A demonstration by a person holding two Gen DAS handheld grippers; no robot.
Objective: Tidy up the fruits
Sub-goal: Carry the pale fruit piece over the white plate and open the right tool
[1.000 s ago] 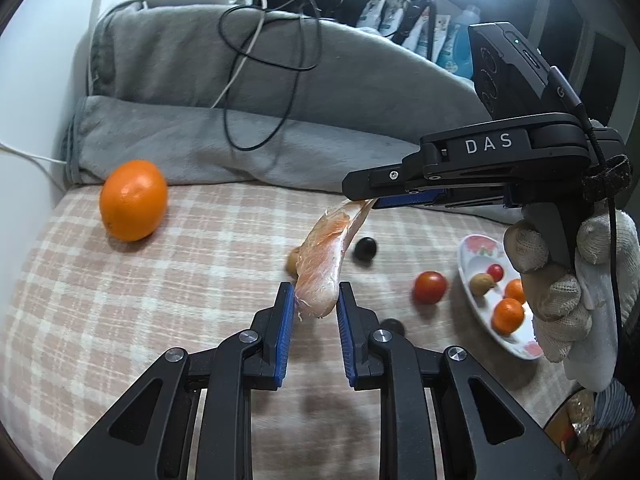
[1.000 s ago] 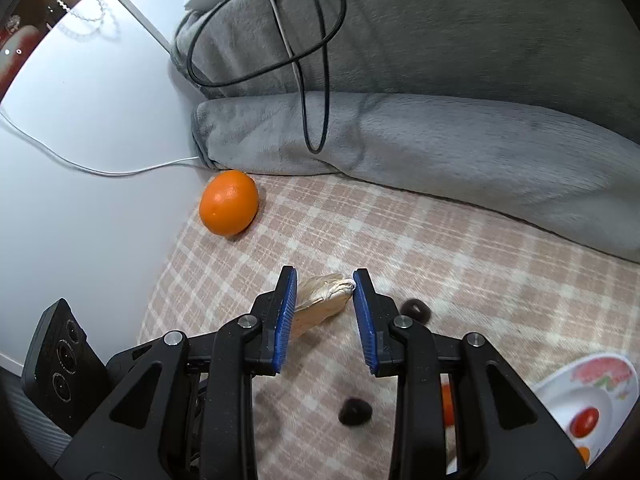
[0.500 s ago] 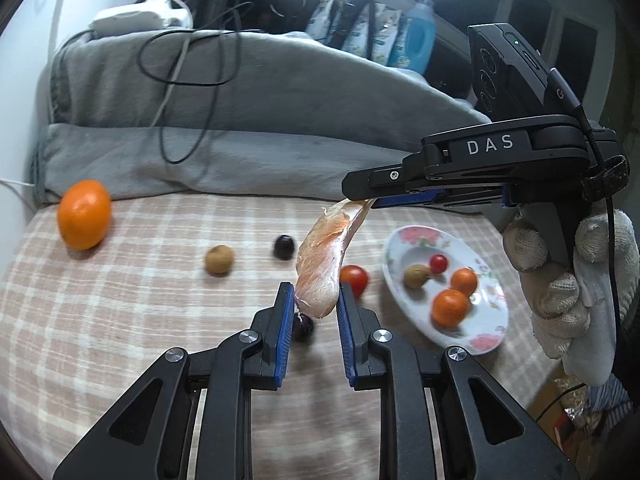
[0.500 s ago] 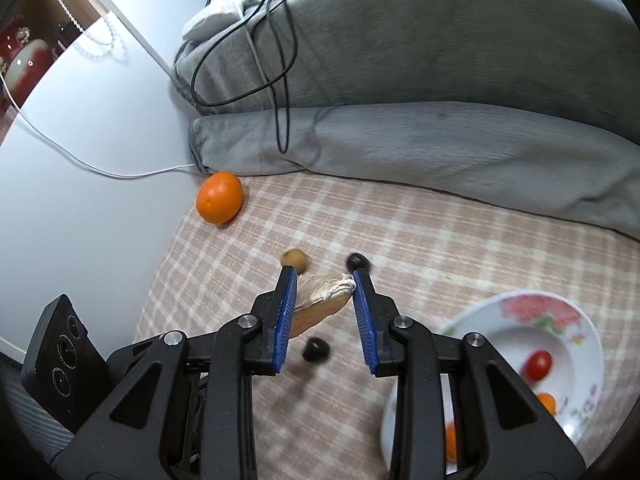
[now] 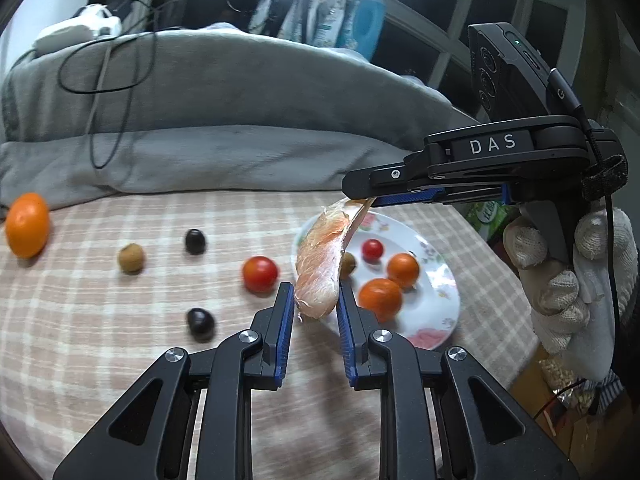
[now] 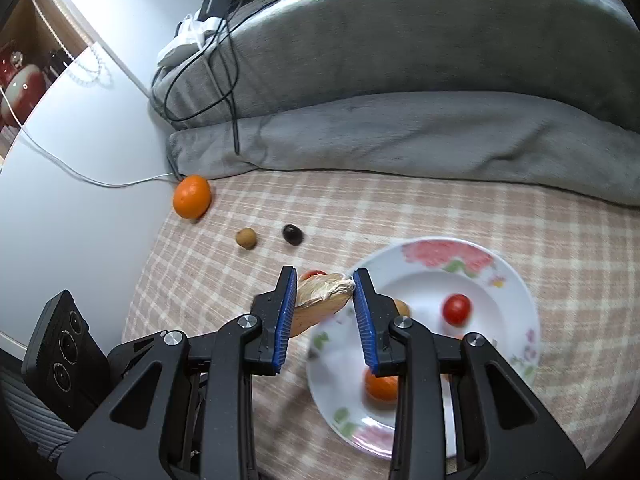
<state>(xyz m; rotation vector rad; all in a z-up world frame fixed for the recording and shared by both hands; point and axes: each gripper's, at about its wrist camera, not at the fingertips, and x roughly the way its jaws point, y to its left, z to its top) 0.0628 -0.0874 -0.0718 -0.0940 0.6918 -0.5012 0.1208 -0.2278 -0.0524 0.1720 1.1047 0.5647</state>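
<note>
Both grippers hold one pink citrus segment in the air, one at each end. My left gripper is shut on its lower end. My right gripper is shut on its upper end; it shows from the side in the left wrist view. Below lies a white flowered plate holding small orange fruits, a red cherry tomato and a brown fruit. The plate also shows in the right wrist view.
On the checked cloth lie a large orange, a brown longan, two dark fruits and a red tomato. Grey blankets with black cables rise behind. A white wall bounds the left.
Both grippers have carried the segment to the right, from near the large orange to above the plate's left edge. Their hold on it is unchanged.
</note>
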